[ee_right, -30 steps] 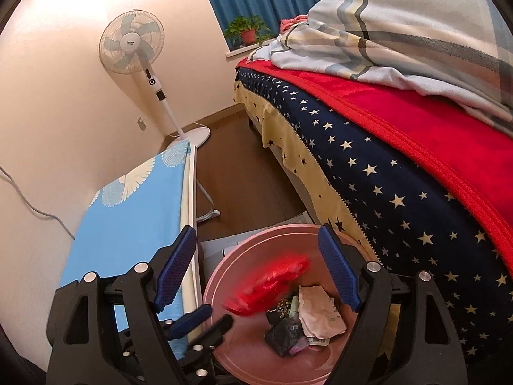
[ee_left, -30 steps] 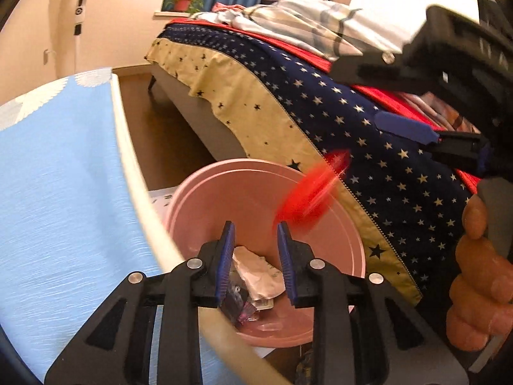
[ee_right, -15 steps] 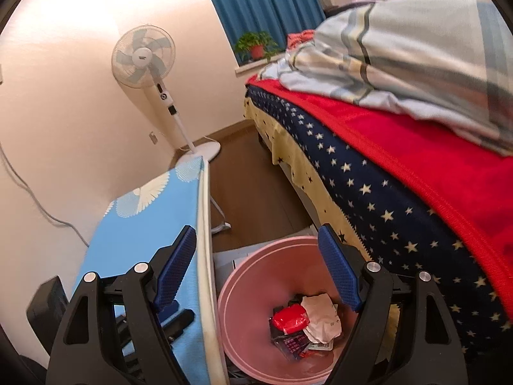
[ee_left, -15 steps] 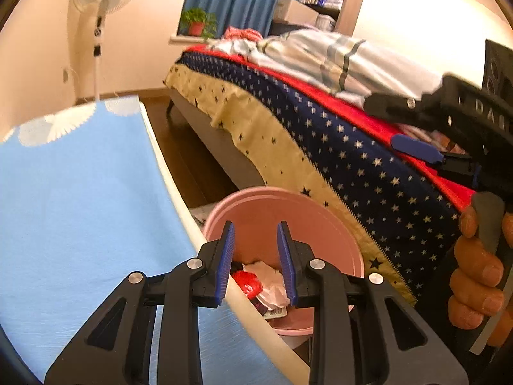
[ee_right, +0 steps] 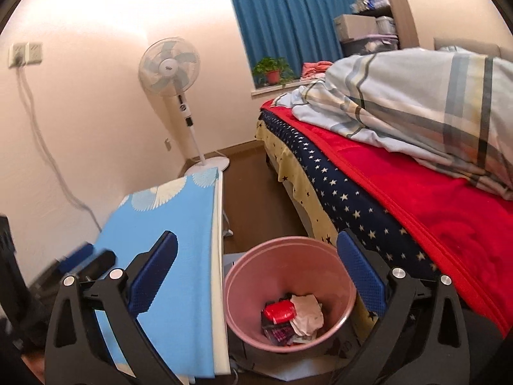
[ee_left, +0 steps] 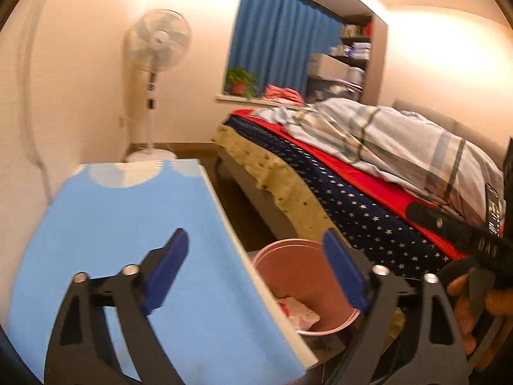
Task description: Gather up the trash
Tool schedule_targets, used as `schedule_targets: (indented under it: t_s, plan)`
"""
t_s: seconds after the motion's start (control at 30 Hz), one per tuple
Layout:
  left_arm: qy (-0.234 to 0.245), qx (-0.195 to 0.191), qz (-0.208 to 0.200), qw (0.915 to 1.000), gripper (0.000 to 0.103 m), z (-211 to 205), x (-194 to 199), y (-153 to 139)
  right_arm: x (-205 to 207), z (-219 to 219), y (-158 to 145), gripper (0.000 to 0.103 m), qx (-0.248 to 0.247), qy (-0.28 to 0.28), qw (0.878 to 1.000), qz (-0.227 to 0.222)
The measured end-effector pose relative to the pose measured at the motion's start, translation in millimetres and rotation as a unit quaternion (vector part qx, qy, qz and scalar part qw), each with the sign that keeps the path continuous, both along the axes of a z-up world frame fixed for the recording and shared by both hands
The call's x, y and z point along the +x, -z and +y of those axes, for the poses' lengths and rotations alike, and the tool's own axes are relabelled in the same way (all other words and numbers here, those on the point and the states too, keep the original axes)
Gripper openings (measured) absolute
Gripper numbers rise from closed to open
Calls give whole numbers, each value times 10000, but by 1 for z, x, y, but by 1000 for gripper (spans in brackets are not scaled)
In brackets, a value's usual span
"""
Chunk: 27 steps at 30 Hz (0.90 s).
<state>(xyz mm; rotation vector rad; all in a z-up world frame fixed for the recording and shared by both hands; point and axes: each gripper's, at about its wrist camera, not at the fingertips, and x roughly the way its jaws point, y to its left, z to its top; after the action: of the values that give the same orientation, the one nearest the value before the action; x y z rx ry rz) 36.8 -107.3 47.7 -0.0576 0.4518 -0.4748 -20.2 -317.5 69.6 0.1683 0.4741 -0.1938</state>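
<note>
Bed [ee_right: 426,192] with red blanket, star-print navy cover and plaid duvet [ee_right: 416,109] fills the right of both views; blue-covered table [ee_right: 179,256] occupies the left, with a standing fan [ee_right: 170,67] beyond its far edge. Pink waste bin [ee_right: 288,256] stands on the floor between the table's right edge and the bed. Right gripper [ee_right: 256,279], jaws spread wide and holding nothing, hangs above the bin, which shows between its blue pads. Left gripper [ee_left: 256,272], jaws likewise spread and empty, sits over the table's right edge, the bin just right of centre. Right wrist view alone shows the bin's floor: red wrapper [ee_right: 279,311] touching crumpled white paper [ee_right: 307,314], over darker scraps. Left wrist view shows only a strip of that trash, plus the hand [ee_left: 471,298] gripping the right gripper's handle at right
</note>
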Motion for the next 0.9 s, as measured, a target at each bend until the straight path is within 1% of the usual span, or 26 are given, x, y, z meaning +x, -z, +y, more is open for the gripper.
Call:
schedule_targets:
  t_s: [0.07, 0.13, 0.17, 0.3, 0.47, 0.63, 0.7, 0.9]
  plan:
    - [-262, 58, -73, 9996, 94, 10, -17, 0, -11, 10, 5, 98, -127, -31, 9999, 52]
    - [-480, 113, -97, 9987, 95, 19, -29, 1, -19, 20, 10, 98, -247, -43, 9996, 120]
    - [-619, 163, -66, 9979, 95, 23, -37, 3, -21, 25, 13, 98, -319, -24, 9994, 162]
    - [-935, 296, 86, 9951, 95, 34, -55, 10, -37, 46, 27, 98, -596, -107, 9978, 264]
    - [-1191, 450, 314, 9914, 95, 49, -77, 24, -45, 63, 43, 98, -616, -202, 9970, 430]
    - [-1498, 471, 561, 9860, 95, 62, -77, 39, -43, 71, 51, 98, -675, -250, 9961, 505]
    - [-1590, 475, 591, 9844, 95, 65, -76, 44, -42, 72, 53, 98, -700, -232, 9958, 538]
    - [-1630, 483, 706, 9829, 95, 67, -73, 53, -38, 75, 58, 98, -757, -228, 9950, 611]
